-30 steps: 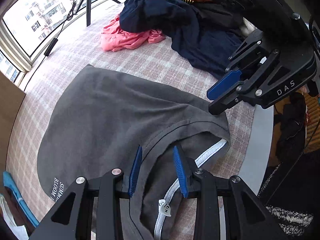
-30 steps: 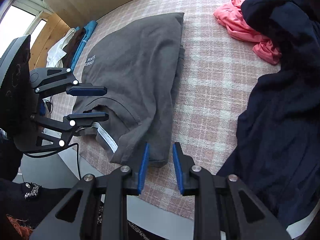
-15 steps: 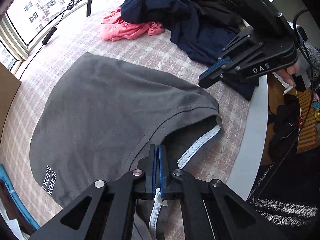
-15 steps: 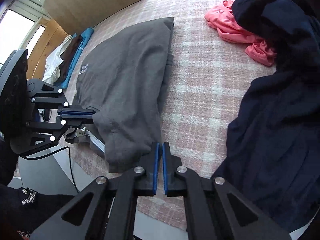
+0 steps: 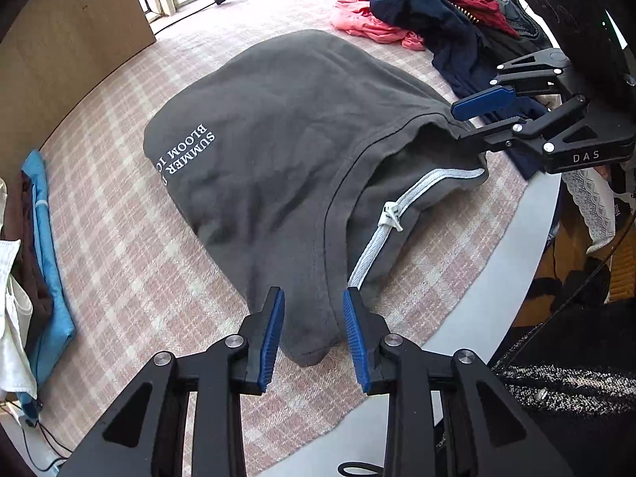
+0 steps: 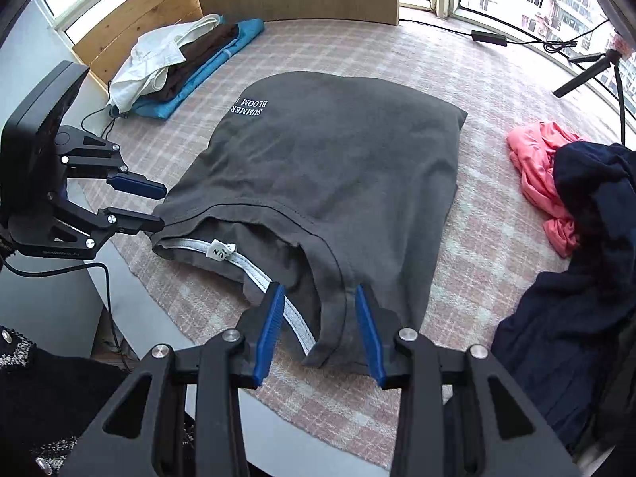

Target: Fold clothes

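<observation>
A dark grey T-shirt (image 5: 298, 139) with white "SUMMER BLOOM" lettering lies folded on the checked tablecloth (image 5: 131, 262), its collar end toward me. White neck tape (image 5: 397, 222) and a small label show inside the collar. My left gripper (image 5: 313, 318) is open, with the shirt's near left corner lying between its fingers. In the right wrist view my right gripper (image 6: 318, 312) is open astride the shirt's (image 6: 338, 167) near right corner. Each gripper shows in the other's view: the right gripper (image 5: 465, 123) at the collar's right end, the left gripper (image 6: 161, 206) at its left end.
Pink (image 6: 544, 175), navy (image 6: 588, 262) and red (image 5: 477, 4) garments lie heaped to the right. A stack of blue, brown and white clothes (image 6: 179, 67) sits at the far left. The grey table edge (image 5: 497, 298) runs just before me. Behind are a wooden board, tripod and cable.
Both grippers went from open to shut on the shirt's collar end, and now stand open again. The shirt now lies with its lettering and collar turned more squarely toward me.
</observation>
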Motion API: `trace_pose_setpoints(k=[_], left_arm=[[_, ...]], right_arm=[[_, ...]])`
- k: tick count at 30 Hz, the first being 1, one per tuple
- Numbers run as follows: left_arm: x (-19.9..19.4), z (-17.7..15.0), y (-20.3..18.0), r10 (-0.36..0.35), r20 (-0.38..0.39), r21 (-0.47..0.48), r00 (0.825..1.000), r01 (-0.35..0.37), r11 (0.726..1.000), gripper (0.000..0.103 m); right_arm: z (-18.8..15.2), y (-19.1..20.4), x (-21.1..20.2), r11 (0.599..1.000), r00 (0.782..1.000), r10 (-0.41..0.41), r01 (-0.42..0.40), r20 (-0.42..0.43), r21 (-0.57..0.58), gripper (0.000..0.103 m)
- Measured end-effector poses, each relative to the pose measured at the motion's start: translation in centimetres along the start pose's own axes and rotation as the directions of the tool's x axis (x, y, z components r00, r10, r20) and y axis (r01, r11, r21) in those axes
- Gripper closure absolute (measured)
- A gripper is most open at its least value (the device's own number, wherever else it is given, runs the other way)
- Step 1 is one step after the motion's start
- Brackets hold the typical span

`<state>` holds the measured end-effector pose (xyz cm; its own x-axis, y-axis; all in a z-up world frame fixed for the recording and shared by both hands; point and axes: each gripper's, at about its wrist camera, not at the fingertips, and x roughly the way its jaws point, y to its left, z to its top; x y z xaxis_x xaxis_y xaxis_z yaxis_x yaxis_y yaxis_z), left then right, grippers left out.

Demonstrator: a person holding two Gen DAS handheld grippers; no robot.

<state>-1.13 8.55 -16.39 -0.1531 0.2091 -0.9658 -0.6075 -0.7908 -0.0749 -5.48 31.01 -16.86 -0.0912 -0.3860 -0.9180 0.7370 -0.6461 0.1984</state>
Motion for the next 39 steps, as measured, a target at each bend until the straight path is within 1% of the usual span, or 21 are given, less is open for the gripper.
trace_pose_setpoints(k=[5, 6, 7, 8, 9, 10, 13, 15, 16, 17, 18, 20, 21, 23, 25, 30, 32, 33, 35, 37, 39], left_arm=[[2.2, -0.3, 0.4, -0.008, -0.002, -0.009, 1.000, 0.008, 1.000, 0.072], [2.5, -0.2, 0.6, -0.009, -0.007, -0.015, 1.000, 0.008, 1.000, 0.085], [2.7, -0.1, 0.9, -0.009, -0.011, -0.021, 1.000, 0.009, 1.000, 0.093], [2.6, -0.1, 1.1, -0.011, -0.003, -0.021, 1.000, 0.011, 1.000, 0.097], [2.3, -0.2, 1.2, -0.013, 0.001, -0.013, 1.000, 0.013, 1.000, 0.098], [1.9, -0.3, 1.4, -0.010, 0.001, -0.004, 1.000, 0.010, 1.000, 0.099], [0.6, -0.9, 1.5, -0.032, 0.013, 0.030, 0.999, 0.032, 0.999, 0.098], [1.9, -1.3, 1.3, -0.005, -0.054, 0.052, 0.999, 0.007, 0.999, 0.094], [2.0, -1.3, 1.5, -0.005, -0.060, 0.051, 0.998, 0.008, 0.999, 0.092], [2.1, -1.3, 1.6, -0.006, -0.066, 0.050, 0.998, 0.009, 0.999, 0.091], [1.4, -1.1, 1.9, -0.015, -0.057, 0.039, 0.998, 0.017, 0.999, 0.087], [-0.3, -0.4, 2.4, -0.037, -0.024, 0.022, 0.999, 0.038, 0.999, 0.083], [-1.3, 0.1, 2.5, -0.051, 0.000, 0.016, 0.999, 0.051, 0.999, 0.082], [-2.9, 1.3, 2.2, -0.075, 0.050, 0.036, 0.996, 0.073, 0.997, 0.078], [-2.5, 3.3, 1.1, -0.065, 0.071, 0.084, 0.995, 0.059, 0.995, 0.072], [0.5, 6.8, -0.9, -0.083, 0.054, 0.180, 0.995, 0.073, 0.981, 0.072], [2.5, 6.9, -1.1, -0.091, 0.009, 0.165, 0.996, 0.088, 0.982, 0.072], [3.4, 7.0, -1.1, -0.095, -0.014, 0.157, 0.995, 0.096, 0.983, 0.072], [4.5, 6.5, -0.7, -0.096, -0.057, 0.140, 0.994, 0.103, 0.985, 0.073], [3.8, 5.7, -0.4, -0.106, -0.045, 0.140, 0.993, 0.111, 0.984, 0.073], [2.5, 4.9, 0.5, -0.119, -0.020, 0.116, 0.993, 0.120, 0.986, 0.072]], right_arm=[[0.6, 0.6, 2.6, 0.997, 0.997, -0.051, 0.046, -0.064, -0.068, 0.066], [0.7, 0.7, 3.1, 0.995, 0.995, -0.061, 0.055, -0.076, -0.082, 0.070], [0.9, 0.7, 3.4, 0.994, 0.994, -0.069, 0.061, -0.085, -0.091, 0.078], [0.9, 0.5, 3.2, 0.995, 0.994, -0.060, 0.052, -0.087, -0.088, 0.083], [1.0, 0.3, 2.8, 0.997, 0.996, -0.033, 0.026, -0.089, -0.079, 0.098], [1.0, 0.1, 2.4, 0.998, 0.996, -0.006, 0.000, -0.089, -0.070, 0.100], [0.3, 0.3, 2.6, 0.995, 0.988, 0.043, -0.056, -0.146, -0.087, 0.100], [-0.4, 0.5, 3.0, 0.991, 0.979, 0.054, -0.075, -0.194, -0.107, 0.099], [-1.0, 0.4, 3.4, 0.992, 0.976, 0.028, -0.053, -0.214, -0.112, 0.098], [-1.3, 0.0, 3.0, 0.994, 0.976, 0.041, -0.061, -0.214, -0.089, 0.098], [-1.6, -0.9, 1.9, 0.994, 0.978, 0.090, -0.100, -0.188, -0.042, 0.097], [-1.9, -3.2, -1.1, 0.984, 0.983, 0.167, -0.161, -0.082, 0.070, 0.087], [-2.1, -4.5, -2.5, 0.977, 0.983, 0.180, -0.175, -0.029, 0.119, 0.080], [-2.4, -7.0, -3.7, 0.974, 0.994, 0.109, -0.113, 0.028, 0.197, 0.078], [-2.8, -9.0, -3.2, 0.958, 0.996, 0.089, -0.093, 0.027, 0.270, 0.078], [-2.7, -9.3, 1.2, 0.926, 0.985, 0.173, -0.155, -0.022, 0.345, 0.078], [-2.7, -9.3, 2.2, 0.921, 0.981, 0.193, -0.168, -0.036, 0.352, 0.079], [-2.7, -9.1, 2.5, 0.922, 0.979, 0.199, -0.172, -0.043, 0.346, 0.096], [-2.8, -8.3, 2.1, 0.944, 0.981, 0.184, -0.159, -0.062, 0.291, 0.098], [-3.2, -8.5, 1.5, 0.962, 0.988, 0.110, -0.080, -0.104, 0.262, 0.099], [-3.7, -8.7, 1.4, 0.966, 0.984, 0.079, -0.036, -0.159, 0.256, 0.099]])
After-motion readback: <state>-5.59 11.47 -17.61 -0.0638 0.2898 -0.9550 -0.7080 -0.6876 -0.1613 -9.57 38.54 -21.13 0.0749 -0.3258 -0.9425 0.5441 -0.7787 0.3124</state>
